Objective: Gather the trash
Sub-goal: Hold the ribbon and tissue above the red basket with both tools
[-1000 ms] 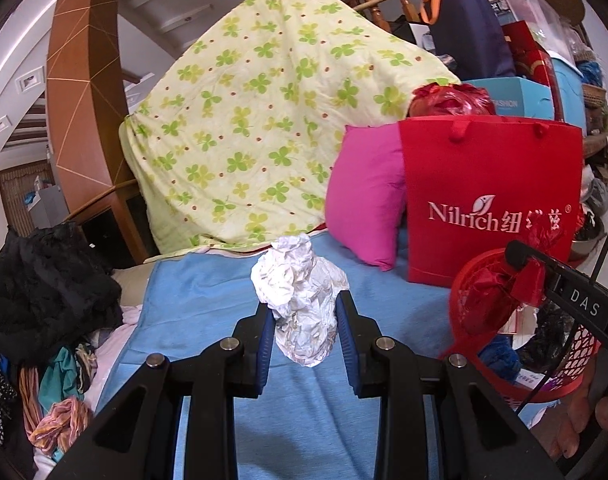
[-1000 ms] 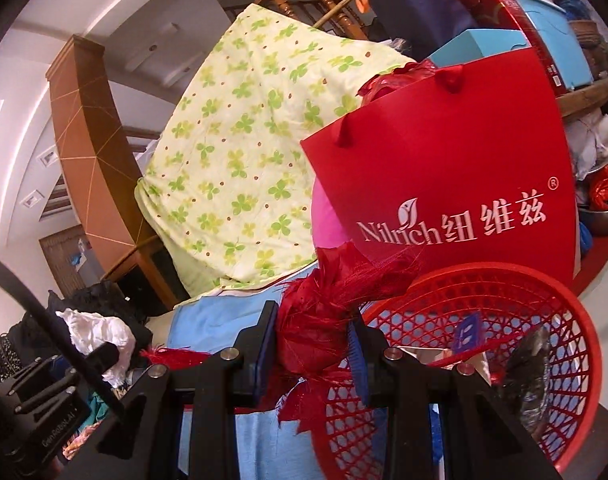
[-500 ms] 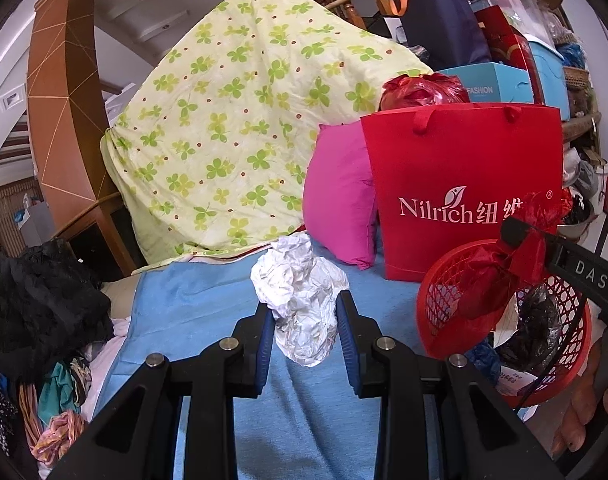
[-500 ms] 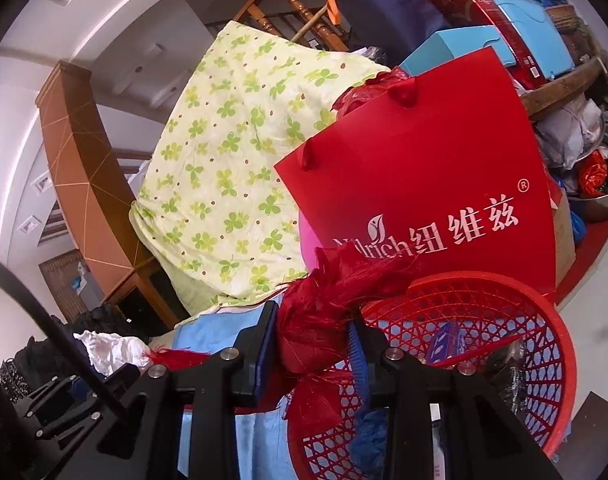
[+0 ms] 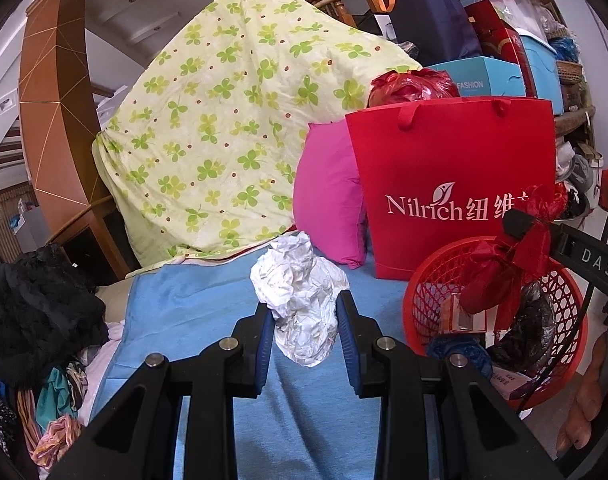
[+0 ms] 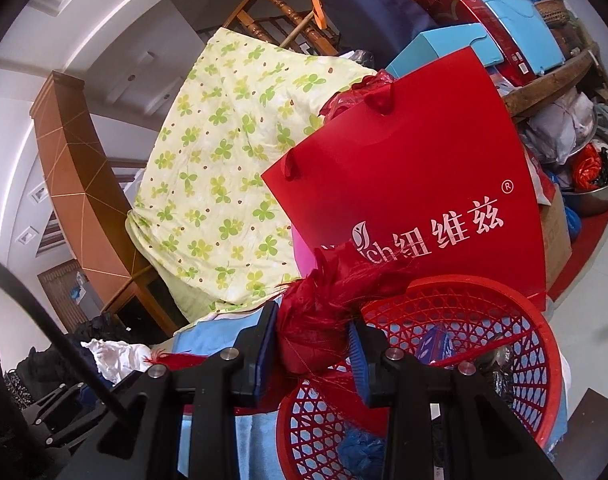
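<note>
While both claws stand loaded, the entries run near to far.

Left gripper [image 5: 304, 336]: jaws closed down on a crumpled white paper wad [image 5: 302, 300], held above the blue cloth [image 5: 208, 320], short of the basket.

Right gripper [image 6: 311, 344]: jaws clamped nearly as tight as they go on a red ribbon bundle [image 6: 323, 312], poised at the near rim of the red mesh basket [image 6: 503, 320].

Basket contents: blue scrap, dark wrapper, card pieces.

Beyond: red Nilrich bag [image 5: 455, 184] upright behind the basket, pink cushion [image 5: 327, 192], clover-print quilt [image 5: 224, 128].

Risks, judged: loose ribbon tails may snag the mesh or the pads on release and drag out; the wad, let go early, would land on the cloth; the right tool may block the left's approach.
</note>
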